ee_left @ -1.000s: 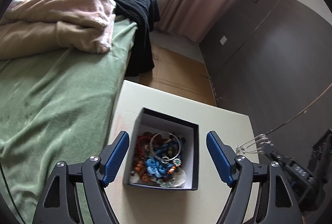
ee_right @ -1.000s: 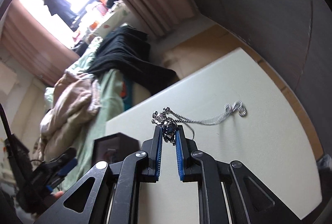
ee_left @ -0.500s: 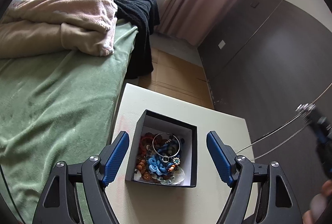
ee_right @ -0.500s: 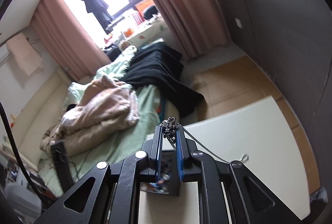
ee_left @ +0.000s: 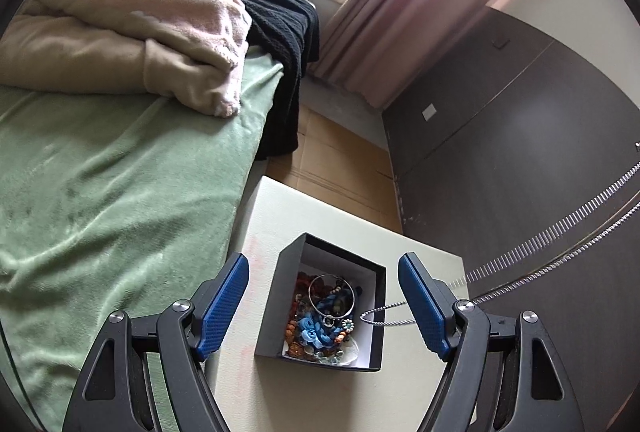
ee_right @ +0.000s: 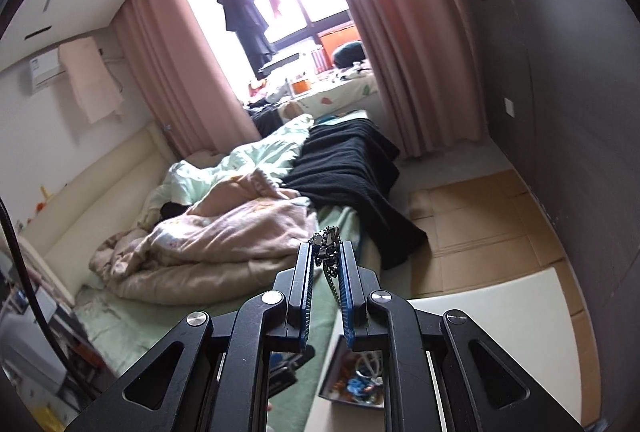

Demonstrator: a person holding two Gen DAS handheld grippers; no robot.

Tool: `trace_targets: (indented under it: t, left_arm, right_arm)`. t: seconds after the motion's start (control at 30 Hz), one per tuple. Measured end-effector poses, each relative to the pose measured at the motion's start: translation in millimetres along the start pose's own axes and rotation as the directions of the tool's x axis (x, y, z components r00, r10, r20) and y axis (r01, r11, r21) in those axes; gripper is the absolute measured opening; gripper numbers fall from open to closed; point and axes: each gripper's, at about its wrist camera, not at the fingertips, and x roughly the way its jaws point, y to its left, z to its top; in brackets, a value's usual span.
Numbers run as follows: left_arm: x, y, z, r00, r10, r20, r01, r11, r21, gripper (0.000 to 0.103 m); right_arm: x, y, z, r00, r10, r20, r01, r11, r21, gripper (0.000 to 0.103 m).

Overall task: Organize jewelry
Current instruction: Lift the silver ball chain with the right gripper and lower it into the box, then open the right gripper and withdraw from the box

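Right gripper [ee_right: 325, 252]: jaws nearly together, clamped on the bunched clasp end of a silver chain necklace [ee_right: 327, 246]; links spill out over the pad tips and hang down between the pads.
Left gripper [ee_left: 323, 306]: jaws spread wide, nothing between the pads; it hangs above the jewelry box [ee_left: 328, 306], one blue pad showing to each side of it.
Necklace, left view: the chain [ee_left: 520, 268] runs as two long strands from the upper right edge down to a loop end just at the box's right wall; whether the loop touches the rim or hangs clear, cannot tell.
Jewelry box: black outside, white lining, open top, on the pale table [ee_left: 320, 392] beside the green bed cover [ee_left: 100, 192]. Already crowded: beads, a blue flower piece, a thin silver bangle [ee_left: 331, 294] lying on top.
Step in hand (judged): carrying the dangling necklace over to the box to lower it in.
How to do it well: bring the hanging loop over the open mouth first, let any swing die, then lower so the chain coils down on itself inside the walls.
Release: open only when most of the chain's length rests in the box; freed with much still outside, it would likely slide out over the wall.
Risk: the loop may snag the bangle or drape over the right wall onto the table.
Left gripper's use: could steady the box wall if the chain drags it; otherwise keep clear of the strands.
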Motion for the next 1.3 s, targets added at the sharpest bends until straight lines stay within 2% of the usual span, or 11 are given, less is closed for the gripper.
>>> trace_targets:
  t: [0.13,0.4,0.77,0.9,1.03,1.13,1.17,1.2,1.23,1.27,1.3]
  left_arm:
    - [-3.7,3.8,1.1,1.000,-0.007,0.001,0.007,1.000,-0.004,0.078]
    - [-8.4,8.3,1.9,1.000,-0.001,0.009,0.001,1.000,-0.014,0.078]
    - [-10.1,7.3,3.7,0.999,0.026,0.027,-0.025,0.999,-0.020,0.078]
    - [-14.8,11.2,4.4,0.998,0.042,0.055,-0.039,0.998,-0.055,0.078]
    - [-12.8,8.5,2.5,0.996,0.069,0.057,-0.066,0.997,-0.041,0.078]
    - [-10.4,6.9,1.6,0.996,0.067,0.051,-0.065,0.997,-0.042,0.078]
    - [-9.6,5.4,0.8,0.997,0.069,0.048,-0.067,0.997,-0.036,0.078]
    - [-8.6,3.0,-0.4,0.996,0.073,0.041,-0.072,0.997,-0.026,0.078]
    - [-7.7,1.0,-1.5,0.997,0.075,0.035,-0.075,0.997,-0.015,0.078]
    - [-6.9,-2.2,-3.6,0.997,0.078,0.026,-0.078,0.997,0.001,0.078]
    - [-6.9,-4.8,-5.1,0.997,0.080,0.021,-0.081,0.997,0.014,0.078]
  right_arm:
    - [13.7,8.0,-7.9,1.000,-0.003,-0.018,0.003,1.000,-0.015,0.013]
    - [37.4,-6.4,-32.5,0.997,0.004,-0.083,-0.002,1.000,0.029,0.013]
    - [72.5,-31.7,-88.0,0.980,0.023,-0.200,-0.005,0.996,0.090,0.013]
    - [86.6,-46.9,-114.0,0.966,0.053,-0.254,-0.020,0.991,0.134,0.013]
    - [105.7,-55.6,-137.3,0.949,0.067,-0.308,-0.023,0.989,0.146,0.013]
    - [115.3,-64.3,-144.6,0.927,0.033,-0.373,0.026,0.988,0.152,0.014]
    - [113.9,-67.9,-145.0,0.927,0.024,-0.373,0.039,0.986,0.160,0.015]
    - [109.7,-72.8,-144.4,0.930,0.031,-0.365,0.036,0.984,0.176,0.016]
    - [105.1,-77.0,-143.6,0.933,0.043,-0.357,0.028,0.981,0.192,0.027]
    - [101.3,-79.3,-142.1,0.936,0.047,-0.349,0.026,0.979,0.202,0.042]
    - [94.6,-82.9,-140.7,0.942,0.038,-0.334,0.034,0.978,0.207,0.048]
